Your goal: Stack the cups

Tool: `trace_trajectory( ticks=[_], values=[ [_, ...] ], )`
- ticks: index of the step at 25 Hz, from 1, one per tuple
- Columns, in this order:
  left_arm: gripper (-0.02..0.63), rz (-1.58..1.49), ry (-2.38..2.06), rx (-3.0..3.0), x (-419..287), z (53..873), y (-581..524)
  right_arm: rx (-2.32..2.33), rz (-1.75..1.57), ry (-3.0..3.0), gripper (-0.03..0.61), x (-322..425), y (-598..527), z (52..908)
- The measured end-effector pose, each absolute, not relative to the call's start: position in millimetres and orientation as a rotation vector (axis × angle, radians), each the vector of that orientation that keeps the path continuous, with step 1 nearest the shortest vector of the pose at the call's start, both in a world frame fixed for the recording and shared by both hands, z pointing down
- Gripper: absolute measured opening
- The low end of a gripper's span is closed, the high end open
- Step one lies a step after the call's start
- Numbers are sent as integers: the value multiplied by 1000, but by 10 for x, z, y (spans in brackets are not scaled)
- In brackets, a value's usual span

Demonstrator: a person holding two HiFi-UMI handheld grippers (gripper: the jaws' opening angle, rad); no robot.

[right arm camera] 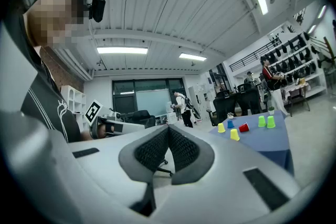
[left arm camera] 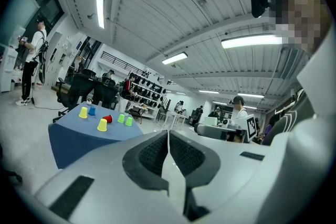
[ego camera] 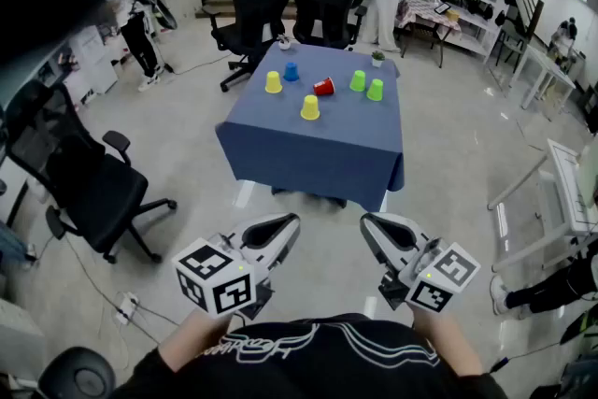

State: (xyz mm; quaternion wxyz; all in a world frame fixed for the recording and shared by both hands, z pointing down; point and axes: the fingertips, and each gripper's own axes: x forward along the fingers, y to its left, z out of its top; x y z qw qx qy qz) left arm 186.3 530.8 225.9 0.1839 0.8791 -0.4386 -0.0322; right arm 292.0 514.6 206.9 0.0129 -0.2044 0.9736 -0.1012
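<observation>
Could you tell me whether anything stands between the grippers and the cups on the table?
Nothing visible does: only bare floor lies between the left gripper, the right gripper and the table bearing the cups.

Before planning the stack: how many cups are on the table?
6: yellow cup back left, blue cup beside it, red cup tipped centrally, two green cups right, another yellow nearest.

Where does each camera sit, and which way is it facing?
Head view: on the head, looking forward-down at the blue table; left gripper, right gripper, torso show.
Left gripper view: on that gripper, along shut jaws; table left, torso right.
Right gripper view: likewise; table right, torso left.
Shared: the table and its cups.
</observation>
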Motion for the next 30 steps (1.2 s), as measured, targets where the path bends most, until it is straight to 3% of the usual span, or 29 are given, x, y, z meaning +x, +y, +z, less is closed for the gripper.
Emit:
trace_trajectory(
  ticks=[12, 13, 16, 20, 30],
  values=[
    [31, -124, -1252, 2480, 1677, 2245, 5463, -634, -316, 3038, 32, 2814, 5319, 2049],
    [31, -128, -1251, 2479, 1677, 2244, 5465, -632, -303, 3053, 41, 2810, 5332, 2050],
    [31, -136, -1253, 2475, 1668, 2237, 5463, -640, -268, 3092, 165, 2804, 5344, 2053],
    [31, -132, -1260, 2460, 1634, 2289, 5459, -669, -265, 3098, 245, 2807, 5299, 2115],
    [31, -101, -1330, 2369, 1290, 2556, 5057, -701, -252, 3131, 299, 2584, 4663, 2379]
  ],
)
